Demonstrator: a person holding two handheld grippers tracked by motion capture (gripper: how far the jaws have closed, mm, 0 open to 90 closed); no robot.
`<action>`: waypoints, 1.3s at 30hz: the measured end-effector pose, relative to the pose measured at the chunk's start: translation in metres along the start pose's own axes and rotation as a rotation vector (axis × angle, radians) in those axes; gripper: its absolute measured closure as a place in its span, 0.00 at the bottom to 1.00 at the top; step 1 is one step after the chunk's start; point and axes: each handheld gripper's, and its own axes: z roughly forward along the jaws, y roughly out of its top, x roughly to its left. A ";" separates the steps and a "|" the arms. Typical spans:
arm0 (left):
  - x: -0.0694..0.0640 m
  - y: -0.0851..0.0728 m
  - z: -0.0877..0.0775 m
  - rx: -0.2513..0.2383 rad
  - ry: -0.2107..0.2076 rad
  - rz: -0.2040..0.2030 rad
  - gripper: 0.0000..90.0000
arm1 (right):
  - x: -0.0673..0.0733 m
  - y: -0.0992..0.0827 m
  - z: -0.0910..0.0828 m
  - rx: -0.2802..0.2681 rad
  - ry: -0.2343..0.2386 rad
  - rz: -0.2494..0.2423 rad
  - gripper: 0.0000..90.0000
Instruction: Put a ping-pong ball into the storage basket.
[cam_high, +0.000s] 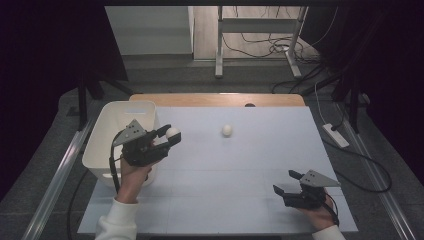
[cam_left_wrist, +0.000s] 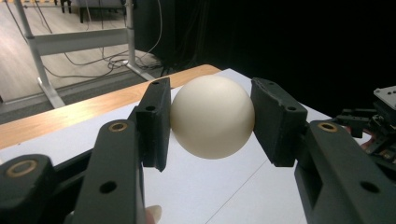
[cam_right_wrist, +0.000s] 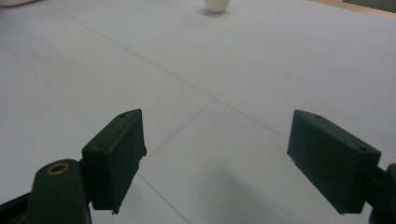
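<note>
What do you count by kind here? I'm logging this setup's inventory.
White balls: 2, one in the left gripper as ball, one loose on the table
White bins: 1
Grippers: 2, including the right gripper
Total: 5

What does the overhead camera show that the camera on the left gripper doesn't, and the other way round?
High view alone: the white bin at the table's left edge, a second ball lying loose on the white mat, and the person's sleeves.

Left gripper view alone: a close look at both pads touching the held ball, one on each side.

Shared: the left gripper shut on that ball, the right gripper with its jaws apart and holding nothing, the table's wooden far edge, and the metal frame with cables on the floor behind.
</note>
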 end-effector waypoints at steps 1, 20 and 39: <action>0.001 0.000 0.000 0.000 0.004 -0.003 0.56 | 0.000 0.000 0.000 0.004 -0.002 -0.004 0.21; 0.018 0.009 -0.008 -0.003 0.051 -0.028 0.56 | -0.001 0.000 -0.001 -0.005 0.000 0.002 0.21; 0.032 0.013 -0.007 0.013 0.096 -0.045 0.56 | -0.001 0.000 0.000 -0.005 -0.009 0.007 0.21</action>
